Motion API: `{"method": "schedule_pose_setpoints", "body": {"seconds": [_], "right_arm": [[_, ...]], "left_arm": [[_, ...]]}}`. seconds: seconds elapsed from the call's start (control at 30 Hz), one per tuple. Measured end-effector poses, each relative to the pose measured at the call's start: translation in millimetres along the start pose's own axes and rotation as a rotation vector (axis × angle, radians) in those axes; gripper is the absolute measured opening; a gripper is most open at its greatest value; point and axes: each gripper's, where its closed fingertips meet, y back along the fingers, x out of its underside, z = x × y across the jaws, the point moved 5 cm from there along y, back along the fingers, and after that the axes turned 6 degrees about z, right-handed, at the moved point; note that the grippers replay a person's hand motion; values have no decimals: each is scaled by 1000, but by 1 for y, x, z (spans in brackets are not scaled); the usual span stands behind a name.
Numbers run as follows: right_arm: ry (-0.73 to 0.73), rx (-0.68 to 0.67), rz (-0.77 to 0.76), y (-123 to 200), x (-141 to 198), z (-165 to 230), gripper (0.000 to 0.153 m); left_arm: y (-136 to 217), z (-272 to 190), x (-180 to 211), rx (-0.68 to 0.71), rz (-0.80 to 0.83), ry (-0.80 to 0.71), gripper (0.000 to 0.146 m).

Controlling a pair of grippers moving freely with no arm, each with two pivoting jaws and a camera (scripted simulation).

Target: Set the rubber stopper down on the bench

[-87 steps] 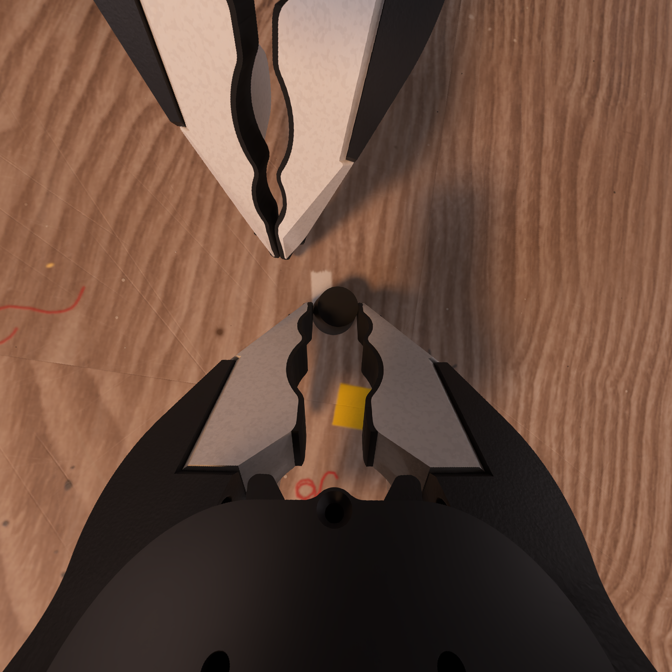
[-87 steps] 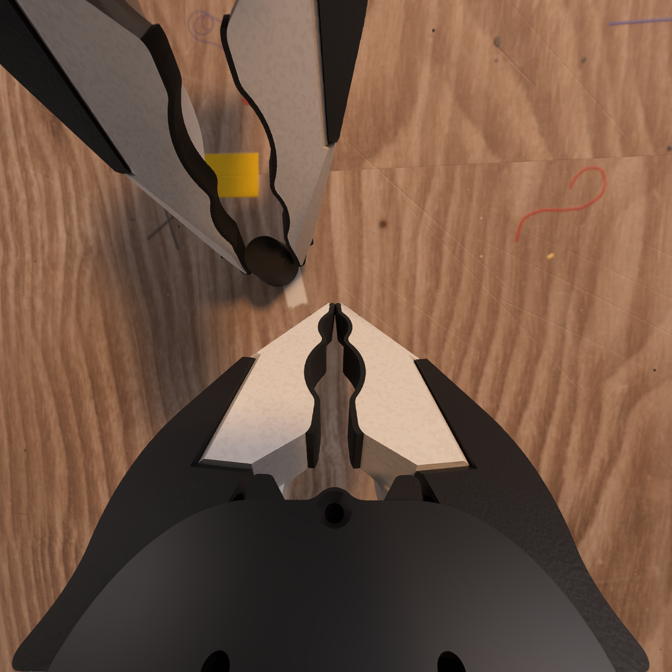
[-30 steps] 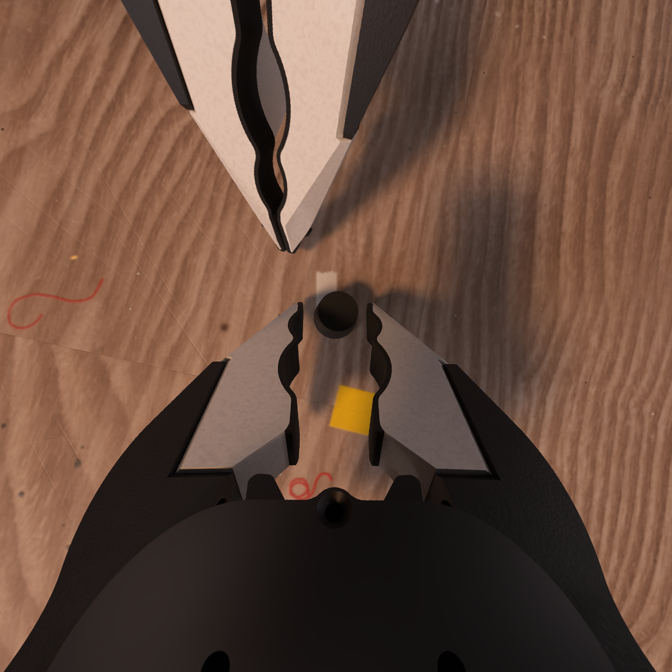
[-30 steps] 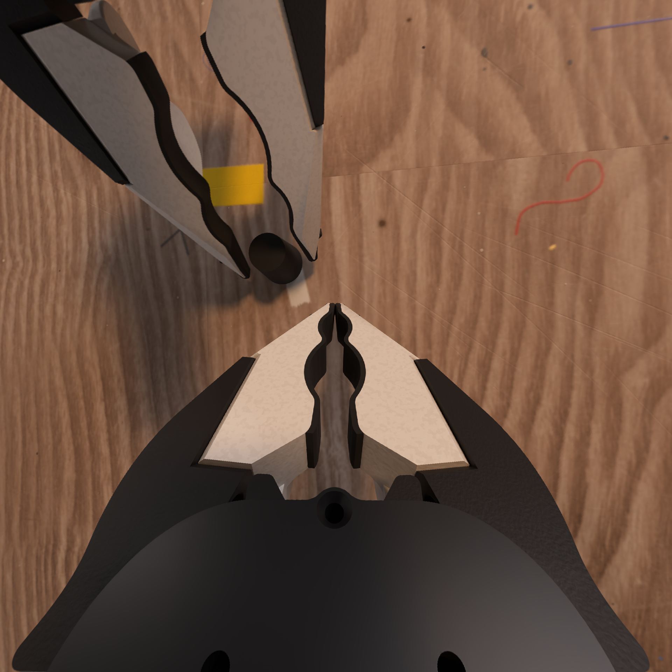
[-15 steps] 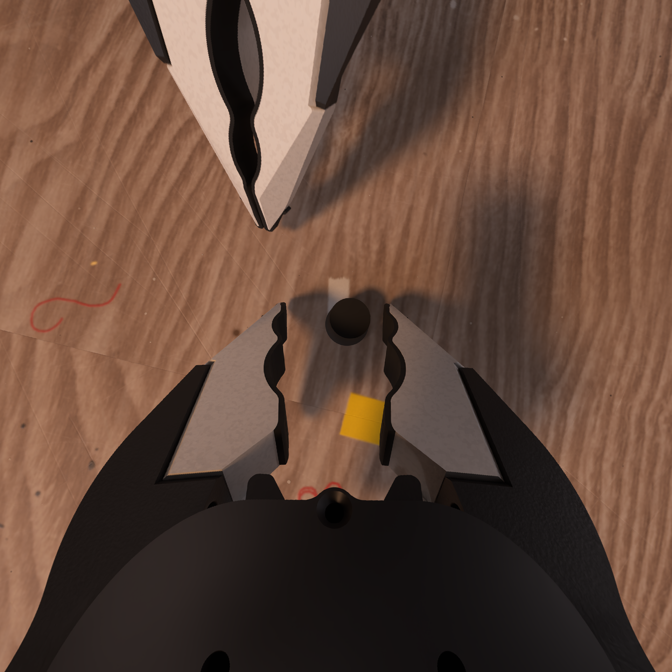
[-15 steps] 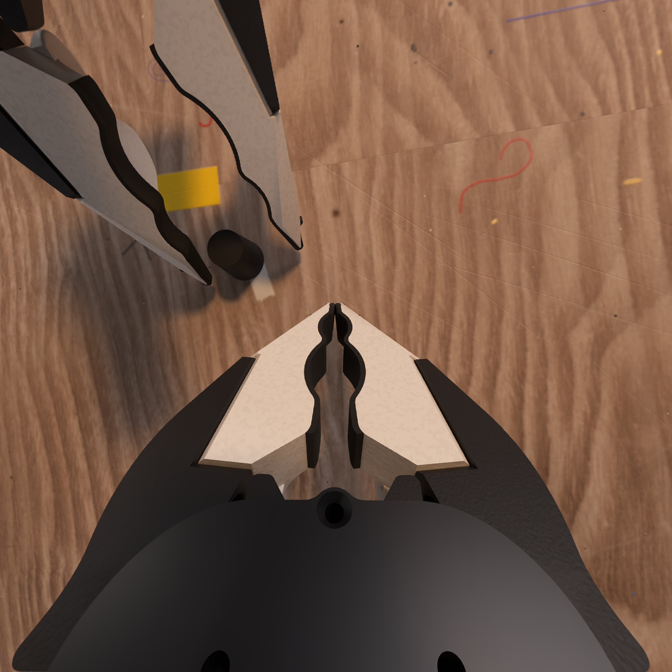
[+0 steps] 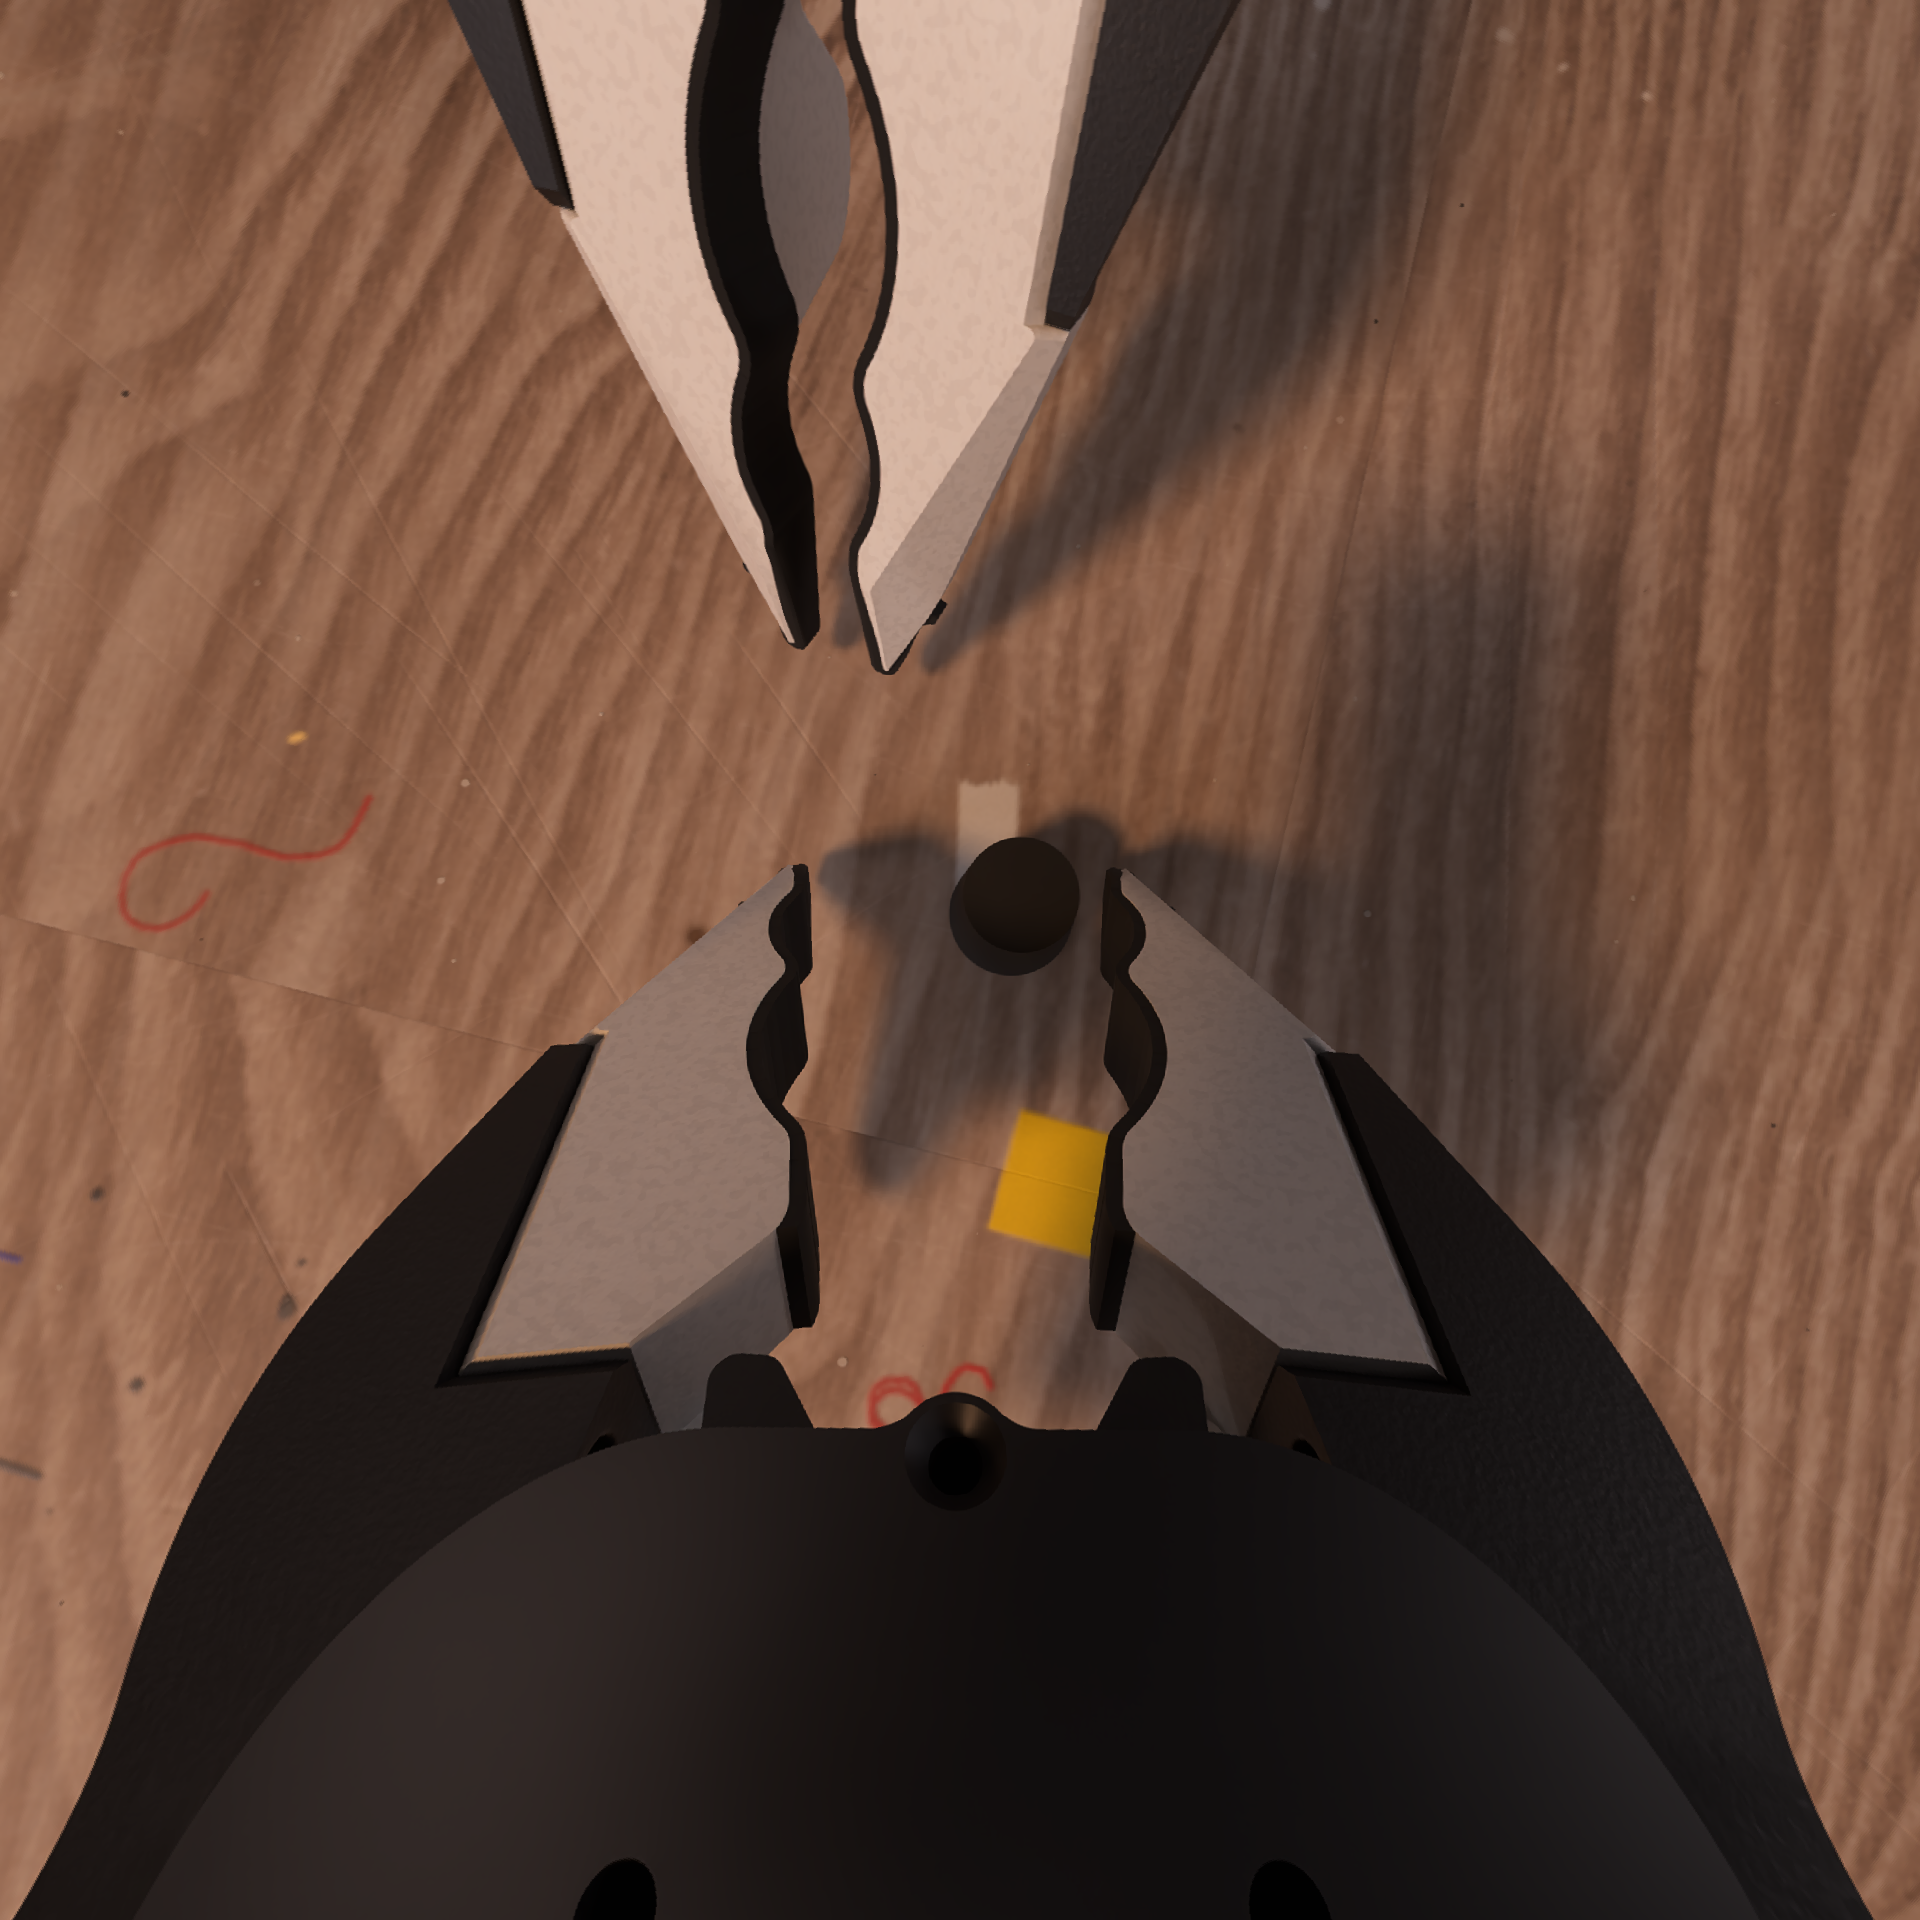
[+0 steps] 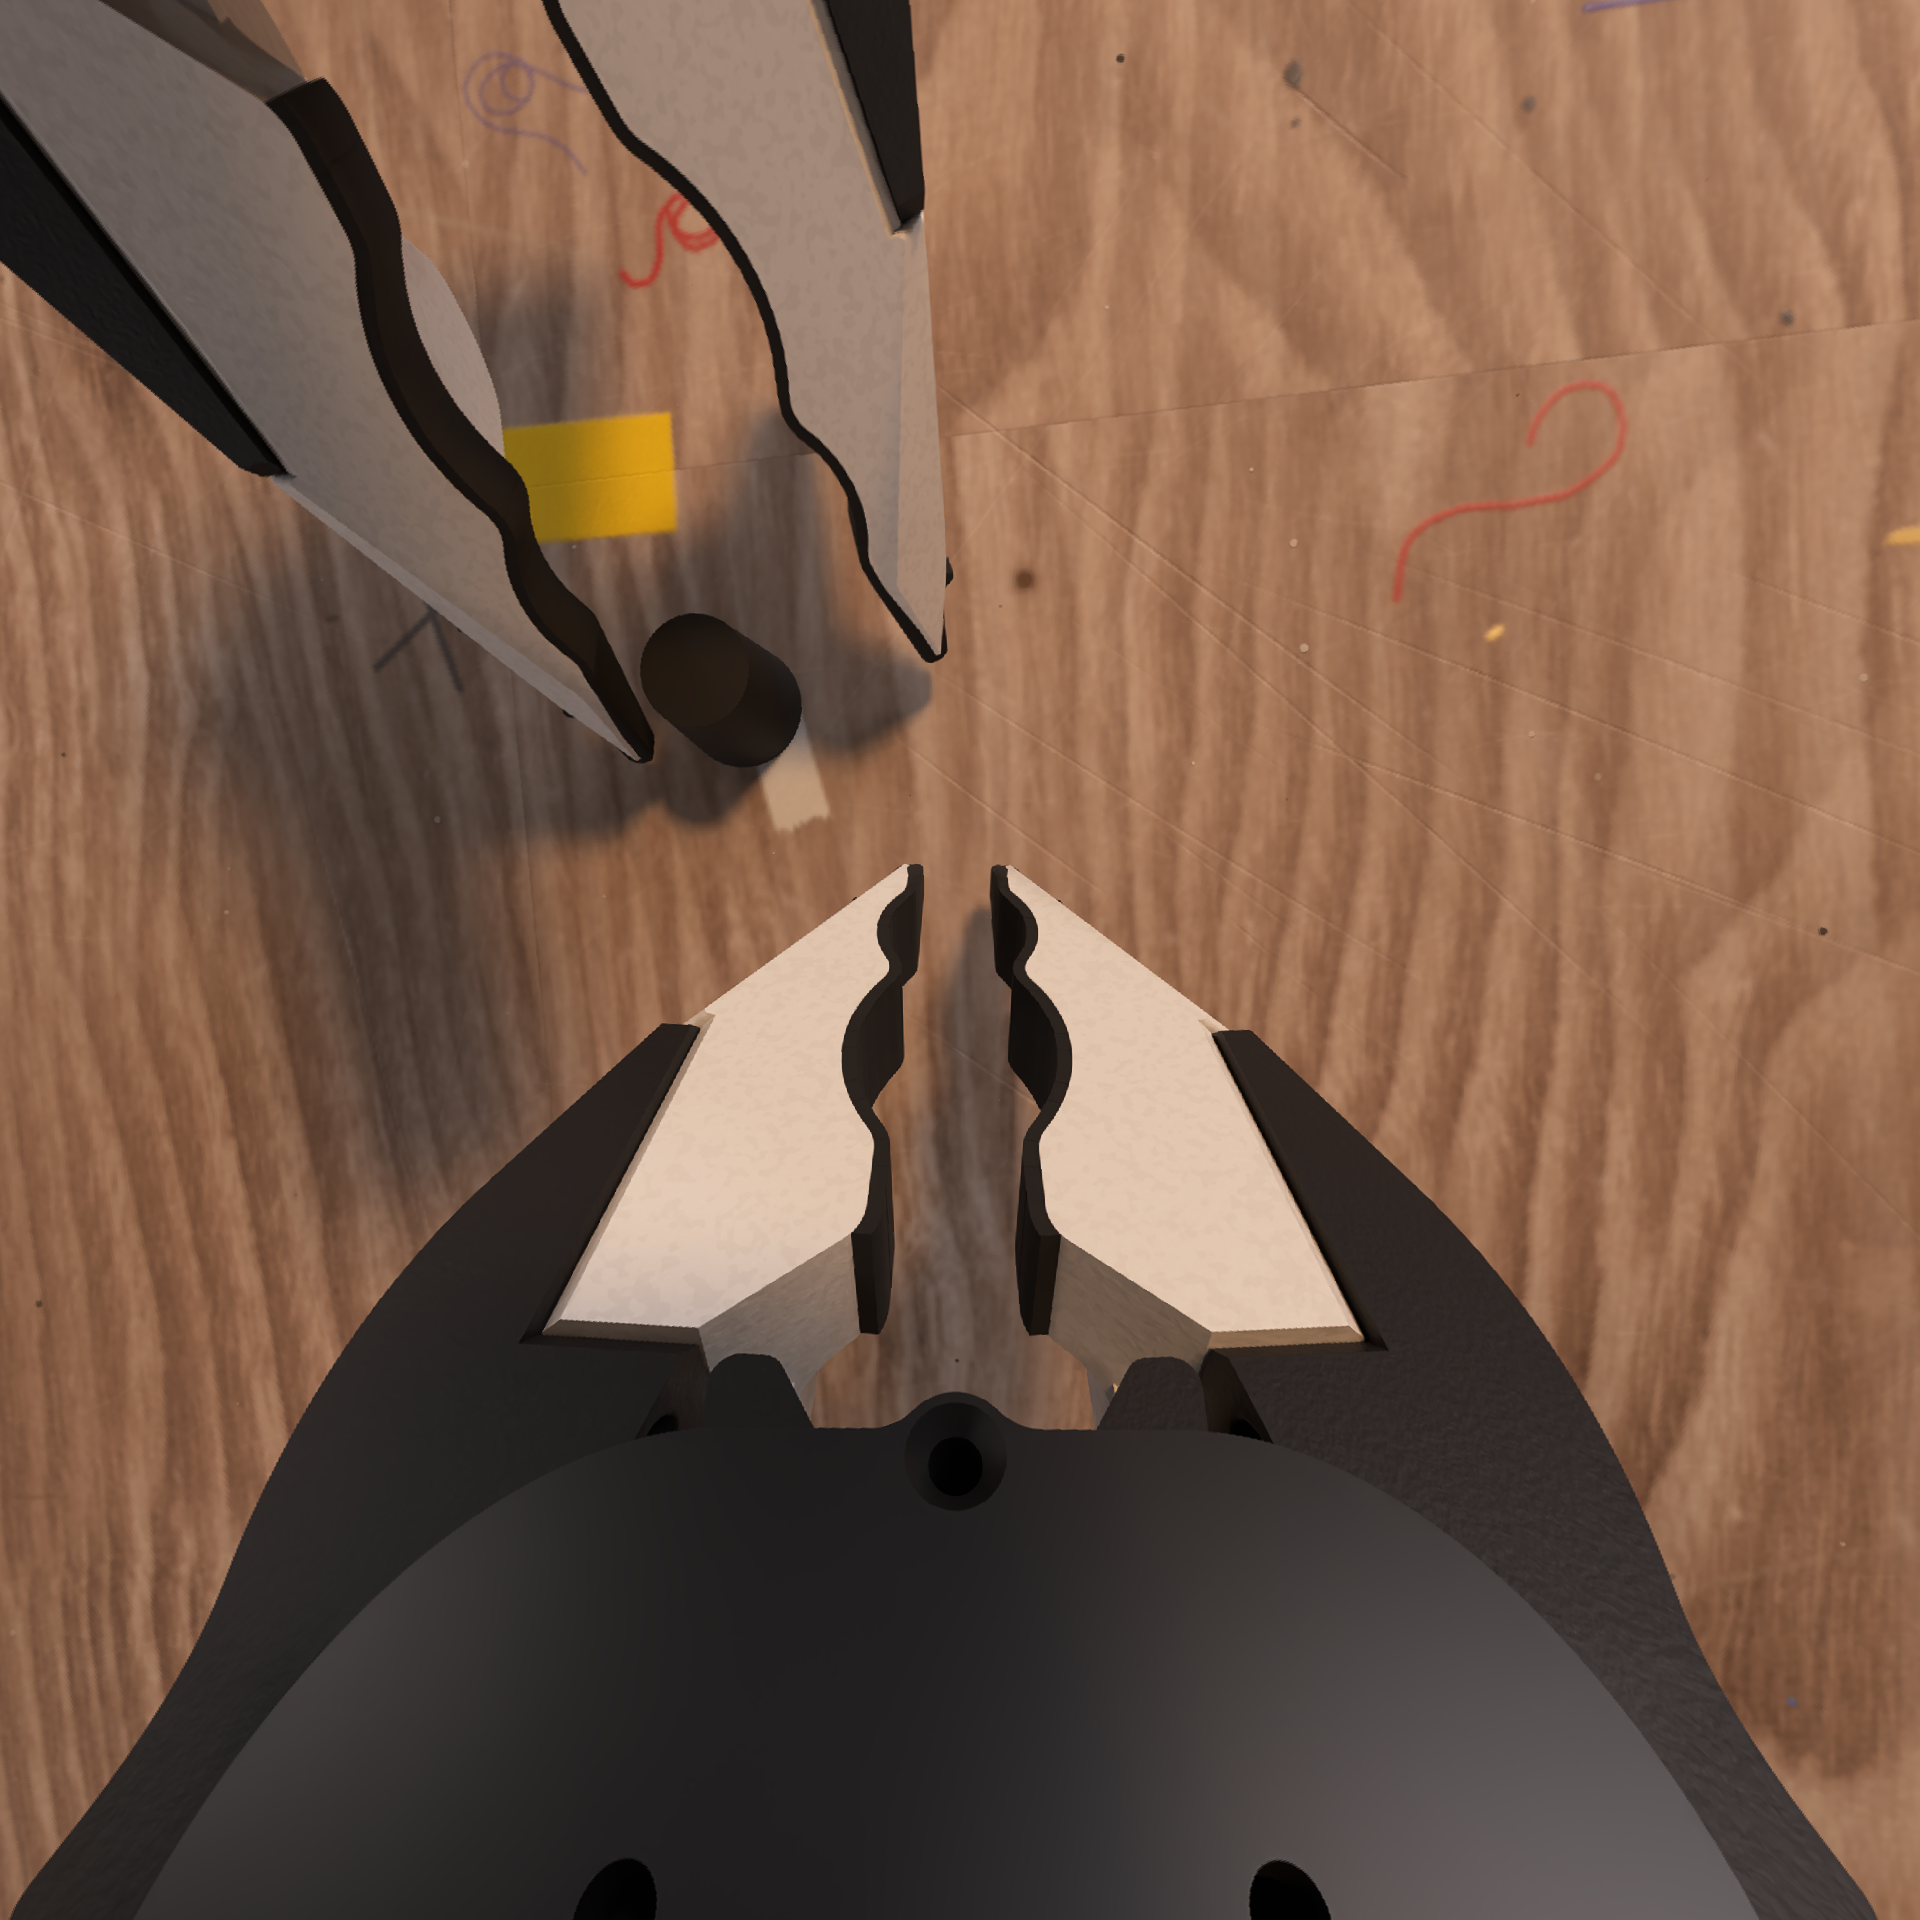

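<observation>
Your stopper (image 7: 1013,914) is down on the bench (image 7: 1558,727), a small black plug standing free on the wood with its shadow spread around it. It sits between the tips of your left gripper (image 7: 954,883), nearer the right finger than the left, and neither finger touches it. That gripper's fingers are spread wide, with bare wood showing on both sides of the stopper.

From the right wrist view the stopper (image 8: 720,689) lies just beside one left fingertip, and you cannot tell from there whether a thin gap remains. A pale strip of tape (image 8: 795,795) pokes out from under its near edge; in the left view the same tape (image 7: 987,816) shows just beyond it. A yellow patch (image 7: 1044,1184) lies on the wood between the left fingers, closer to the gripper body.

Your right gripper (image 8: 956,883) hovers near the stopper with its tips slightly parted and nothing between them. It faces the left gripper tip to tip.

Red squiggles (image 8: 1507,488) and small specks mark the bench farther out.
</observation>
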Motion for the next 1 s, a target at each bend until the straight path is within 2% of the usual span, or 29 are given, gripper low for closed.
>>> {"method": "schedule_pose_setpoints", "body": {"seconds": [0.2,0.4,0.5,0.63,1.0], "right_arm": [[-15,33,-12,4,-2,-3,18],[-35,52,33,-1,1,-4,34],[-30,70,32,-2,1,-4,31],[-20,79,30,-3,-1,-4,28],[3,82,21,-3,-1,-3,28]], "left_arm": [[4,5,3,-37,5,5,56],[11,11,6,-50,-19,37,60],[9,15,9,-63,-2,64,73],[5,19,11,-57,-4,93,81],[4,20,10,-54,-7,109,84]]}}
